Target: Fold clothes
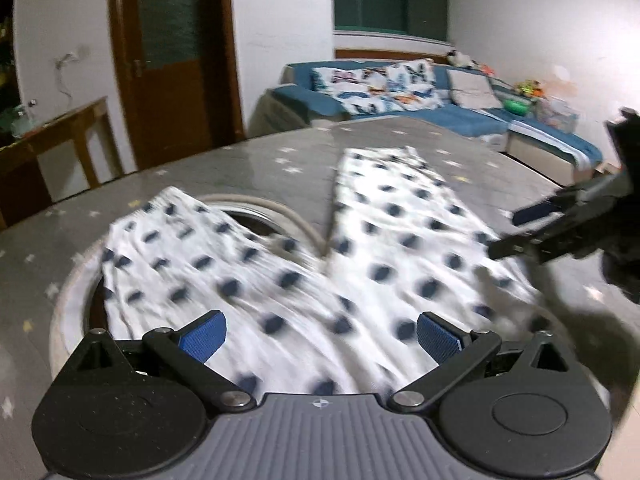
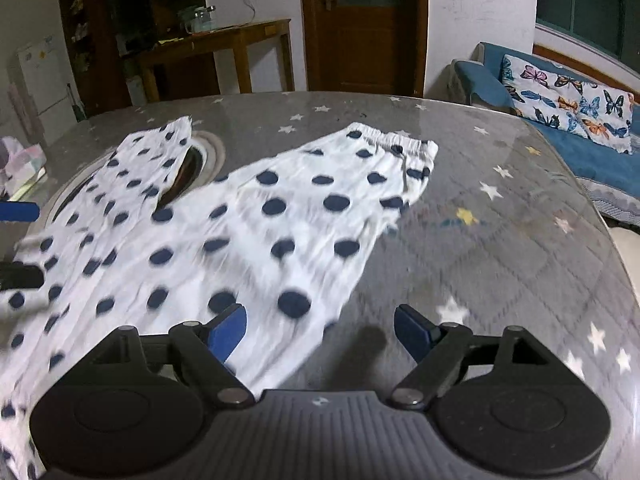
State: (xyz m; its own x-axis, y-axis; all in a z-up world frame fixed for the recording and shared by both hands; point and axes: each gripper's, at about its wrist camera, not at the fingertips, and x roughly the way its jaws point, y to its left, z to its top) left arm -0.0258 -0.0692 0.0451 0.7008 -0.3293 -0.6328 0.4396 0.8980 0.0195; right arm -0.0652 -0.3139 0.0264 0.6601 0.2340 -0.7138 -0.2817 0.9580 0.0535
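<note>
White trousers with dark blue dots (image 1: 360,264) lie spread on the grey star-patterned table (image 1: 240,168), legs pointing away in a V. In the right wrist view the trousers (image 2: 248,224) show elastic cuffs at the far ends. My left gripper (image 1: 322,334) is open and empty, just above the waist end of the cloth. My right gripper (image 2: 320,330) is open and empty, over the cloth's right edge and bare table. The right gripper also shows in the left wrist view (image 1: 532,228) at the right, above the right leg.
A round recessed ring (image 2: 208,152) in the table lies partly under the left leg. A blue sofa (image 1: 400,104) with butterfly pillows stands beyond the table. A wooden door (image 2: 360,24) and a wooden side table (image 2: 224,52) stand at the back.
</note>
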